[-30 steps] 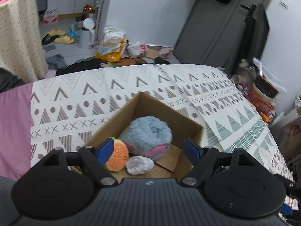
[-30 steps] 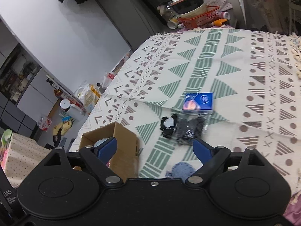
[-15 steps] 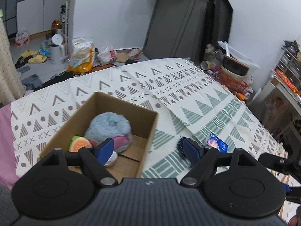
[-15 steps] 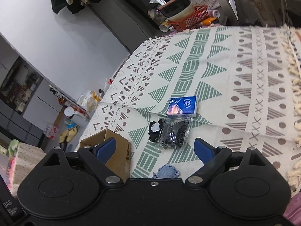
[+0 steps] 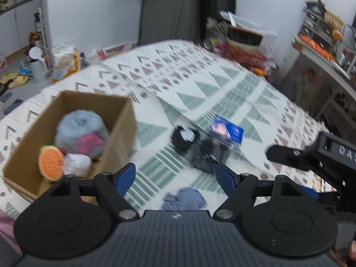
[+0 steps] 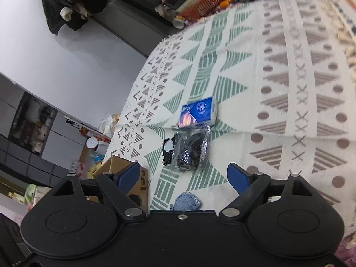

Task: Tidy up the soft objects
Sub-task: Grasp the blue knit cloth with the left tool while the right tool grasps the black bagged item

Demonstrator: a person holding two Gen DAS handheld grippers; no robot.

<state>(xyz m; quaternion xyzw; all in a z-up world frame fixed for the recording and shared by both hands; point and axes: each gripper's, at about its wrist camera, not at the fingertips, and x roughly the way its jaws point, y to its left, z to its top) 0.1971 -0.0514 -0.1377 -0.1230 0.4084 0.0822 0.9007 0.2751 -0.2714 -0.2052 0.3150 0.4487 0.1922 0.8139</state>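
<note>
With a few soft toys (image 5: 80,133) already in the cardboard box (image 5: 124,120), both tools, the left tool (image 5: 175,175) and right tool (image 6: 183,175), spread, empty and closing, hover over the bed's middle, where the black bagged bundle (image 6: 191,151) likely needs pinching next.

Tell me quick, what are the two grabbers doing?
Left gripper: open, empty, jaws closing.
Right gripper: open, empty, jaws closing.

Black gripper bodies, blue fingers (image 5: 124,178), silver screws.
</note>
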